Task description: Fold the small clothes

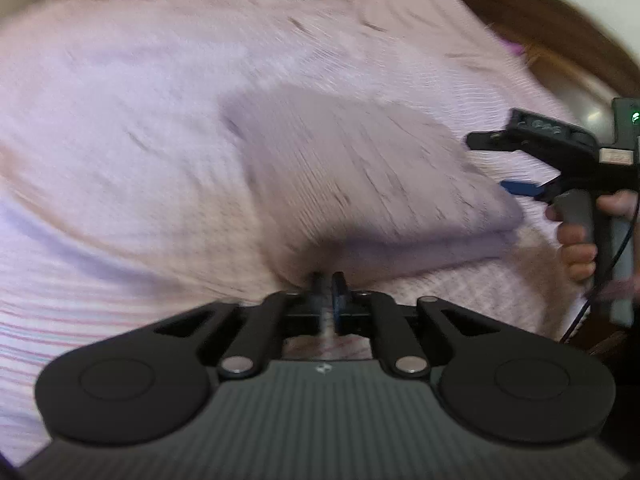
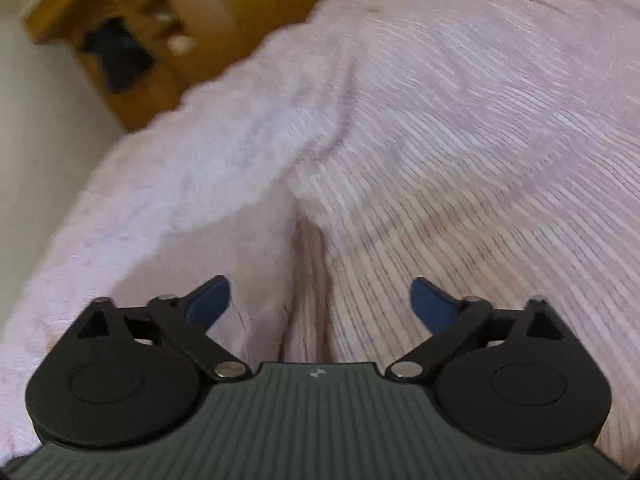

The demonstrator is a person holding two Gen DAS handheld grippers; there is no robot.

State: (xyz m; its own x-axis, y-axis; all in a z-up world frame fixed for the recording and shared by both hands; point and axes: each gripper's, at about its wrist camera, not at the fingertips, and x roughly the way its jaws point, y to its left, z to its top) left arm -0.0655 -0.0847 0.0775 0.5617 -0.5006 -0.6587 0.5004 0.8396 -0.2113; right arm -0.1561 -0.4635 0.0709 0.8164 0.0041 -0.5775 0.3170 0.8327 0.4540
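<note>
A folded lilac-grey garment (image 1: 360, 168) lies flat on the pink striped bedcover (image 1: 120, 120), blurred in the left wrist view. My left gripper (image 1: 328, 286) sits at the garment's near edge, its fingers a narrow slit apart with bedcover showing through; a shadow hides the tips. A hand (image 1: 576, 248) holds my right gripper (image 1: 492, 164) just past the garment's right corner, with its blue pad (image 1: 520, 188) beside the cloth. In the right wrist view my right gripper (image 2: 320, 300) stands wide open over a crease (image 2: 312, 256) in the bedcover, with nothing between its fingers.
A wooden cabinet (image 2: 132, 20) with a dark object (image 2: 116, 56) on it stands beyond the bed's far edge, next to a pale wall (image 2: 36, 140). A curved wooden headboard (image 1: 540, 20) rims the bed at the upper right of the left wrist view.
</note>
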